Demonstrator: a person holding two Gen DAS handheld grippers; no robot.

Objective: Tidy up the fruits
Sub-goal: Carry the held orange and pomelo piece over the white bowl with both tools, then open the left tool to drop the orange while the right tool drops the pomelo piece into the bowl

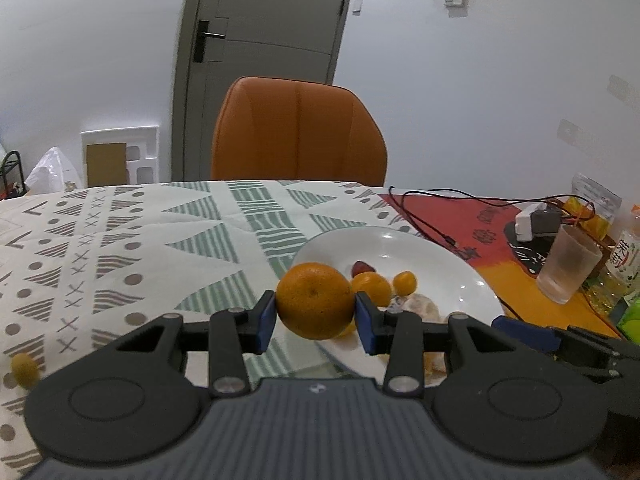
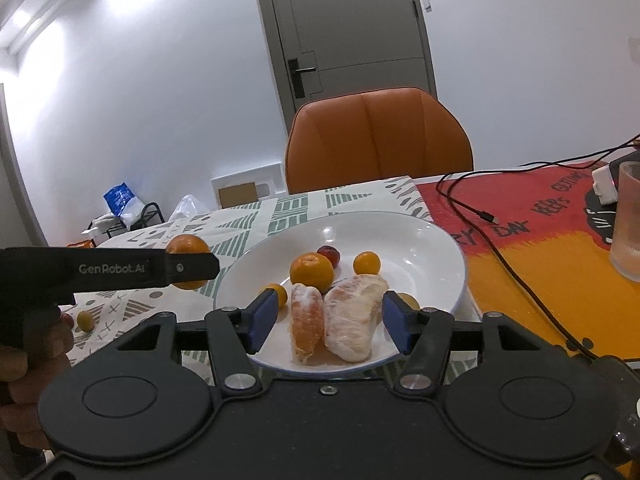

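My left gripper (image 1: 316,316) pinches a mandarin (image 1: 314,301) in the air just short of the white plate (image 1: 472,280), my right gripper (image 2: 326,322) gapes empty over peeled segments (image 2: 354,320), and I judge the round fruit may squirt free and roll away.

"GenRobot.AI" printed in grey on the side of the left gripper (image 2: 188,267). Red-and-orange mat (image 2: 520,248) on the bench: partial black lettering, "DAY", "KEEPS", "GETTING". Bottle label (image 1: 625,255) carries Chinese characters, not legible.
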